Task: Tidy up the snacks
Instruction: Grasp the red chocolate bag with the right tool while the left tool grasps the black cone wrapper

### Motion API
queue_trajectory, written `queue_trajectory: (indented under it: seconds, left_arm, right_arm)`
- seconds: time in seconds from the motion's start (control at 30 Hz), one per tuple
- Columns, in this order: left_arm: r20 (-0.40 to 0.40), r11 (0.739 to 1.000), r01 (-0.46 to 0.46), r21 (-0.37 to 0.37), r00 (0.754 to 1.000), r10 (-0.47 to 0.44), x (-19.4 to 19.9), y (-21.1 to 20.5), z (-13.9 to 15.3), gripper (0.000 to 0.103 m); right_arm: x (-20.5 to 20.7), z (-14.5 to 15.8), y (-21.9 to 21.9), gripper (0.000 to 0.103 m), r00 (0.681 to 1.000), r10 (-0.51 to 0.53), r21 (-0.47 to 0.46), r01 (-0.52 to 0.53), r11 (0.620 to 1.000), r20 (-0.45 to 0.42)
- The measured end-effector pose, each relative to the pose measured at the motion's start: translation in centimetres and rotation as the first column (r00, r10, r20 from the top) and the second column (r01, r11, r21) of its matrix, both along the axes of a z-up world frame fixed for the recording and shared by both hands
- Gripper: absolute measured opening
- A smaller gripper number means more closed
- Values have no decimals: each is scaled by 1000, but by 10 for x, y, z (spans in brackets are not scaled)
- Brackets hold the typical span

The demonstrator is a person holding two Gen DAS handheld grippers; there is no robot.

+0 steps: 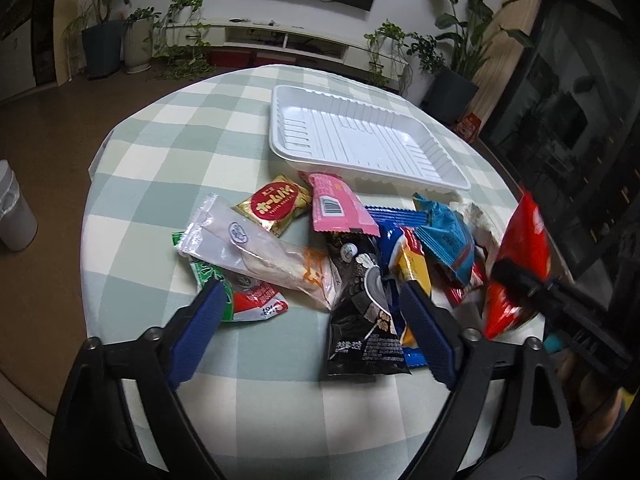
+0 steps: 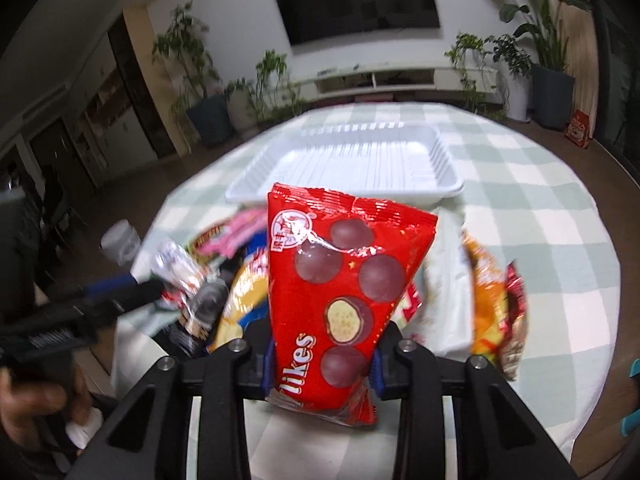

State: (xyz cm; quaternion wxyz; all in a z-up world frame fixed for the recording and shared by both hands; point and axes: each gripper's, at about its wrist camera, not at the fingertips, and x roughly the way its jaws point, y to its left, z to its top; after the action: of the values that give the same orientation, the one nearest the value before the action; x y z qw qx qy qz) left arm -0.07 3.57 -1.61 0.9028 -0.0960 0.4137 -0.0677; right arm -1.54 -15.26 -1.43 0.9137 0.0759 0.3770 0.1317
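Living room: dark screen on a white wall, potted plants along it. Round worktop [image 1: 168, 168] under checked cloth carries a white tray [image 1: 448, 176], empty, at upper centre of the left wrist view. Snack pile lies just below the tray: gold pack [image 1: 276, 204], pink pack [image 1: 340, 208], pale long pack [image 1: 256, 256], black pack [image 1: 360, 312], blue pack [image 1: 444, 236], overlapping. Left gripper [image 1: 312, 300] released, jaws wide, tips low over the pile with nothing pressed between them. Right gripper [image 2: 322, 364] grasping a red bag [image 2: 340, 280] by its lower end; the bag stands upright, centre frame in the right wrist view, in front of the tray.
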Motion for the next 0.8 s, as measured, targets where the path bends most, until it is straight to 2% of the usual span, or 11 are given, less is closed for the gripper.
queue_trajectory:
  seconds: [0.03, 0.1, 0.13, 0.23, 0.33, 0.5, 0.57, 0.73, 0.8]
  left_arm:
    - [-8, 999, 21, 24, 1000, -21, 1, -6, -1, 68]
    - [-37, 995, 57, 79, 998, -54, 3, -18, -4, 57]
    - [-55, 990, 77, 115, 996, -71, 4, -26, -6, 54]
    - [-83, 971, 136, 197, 989, -122, 7, -49, -9, 54]
    - [-116, 955, 152, 255, 985, -126, 15, -63, -10, 54]
    - [-206, 959, 148, 242, 973, -98, 37, -58, -21, 54]
    - [-234, 953, 163, 256, 967, -102, 42, -57, -24, 54]
    - [-299, 904, 224, 366, 948, -114, 56, -71, -34, 54]
    - [-309, 893, 239, 381, 943, -120, 59, -77, -39, 54]
  right_arm:
    - [-2, 4, -5, 37, 1000, -9, 22, 9, 1000, 17]
    - [-6, 12, -16, 37, 999, -24, 66, 21, 998, 47]
    - [-6, 15, -18, 37, 998, -28, 74, 24, 997, 55]
    - [-7, 16, -24, 37, 998, -29, 97, 24, 995, 51]
    - [-4, 17, -29, 37, 999, -20, 130, 15, 991, 42]
    - [-3, 18, -37, 37, 999, -12, 164, 5, 986, 36]
    - [-3, 17, -40, 37, 999, -9, 176, 3, 984, 31]
    - [-1, 14, -43, 37, 1000, -2, 188, 1, 982, 8]
    - [2, 12, -44, 37, 1000, -1, 186, 2, 983, -2]
